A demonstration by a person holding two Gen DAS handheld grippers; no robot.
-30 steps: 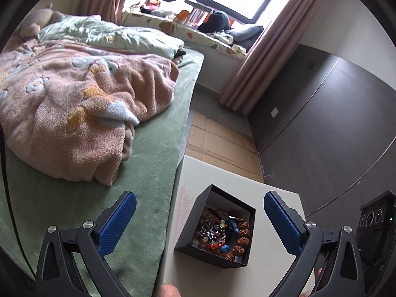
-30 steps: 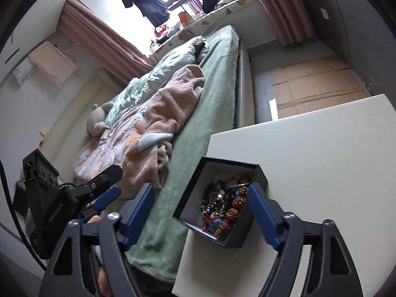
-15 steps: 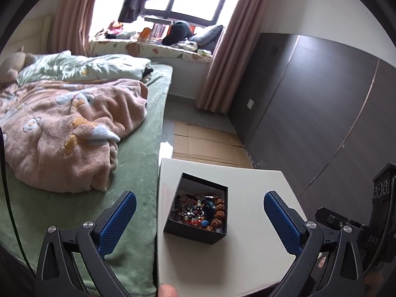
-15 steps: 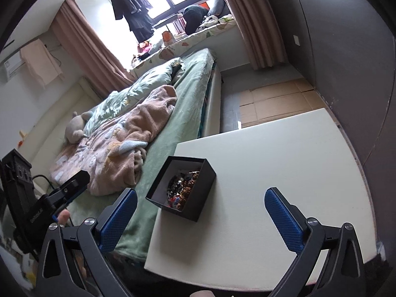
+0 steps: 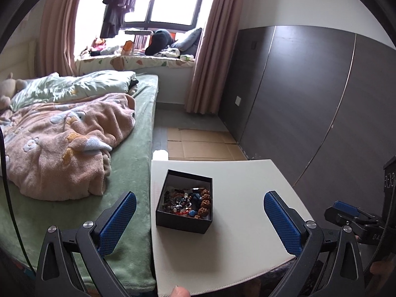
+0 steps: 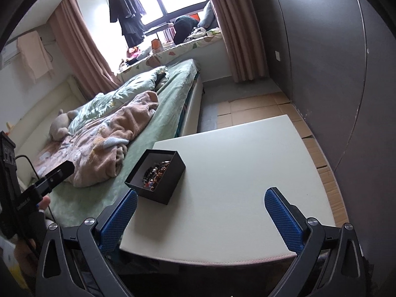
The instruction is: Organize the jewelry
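A black open box (image 5: 184, 201) holds a heap of bead bracelets and other jewelry (image 5: 189, 201). It stands near the left edge of a white table (image 5: 242, 198). My left gripper (image 5: 198, 219) is open and empty, held above the table's near edge just in front of the box. In the right wrist view the box (image 6: 156, 175) sits at the table's (image 6: 235, 173) left corner. My right gripper (image 6: 201, 212) is open and empty, back over the near edge, to the right of the box.
A bed (image 5: 133, 153) with a green sheet and a pink blanket (image 5: 61, 143) lies against the table's left side. A dark wall panel (image 5: 309, 99) runs along the right. Flat cardboard (image 5: 203, 143) covers the floor beyond the table.
Both grippers have pulled back and up from the box, which now looks smaller and farther away. Both stay open. The box has not moved.
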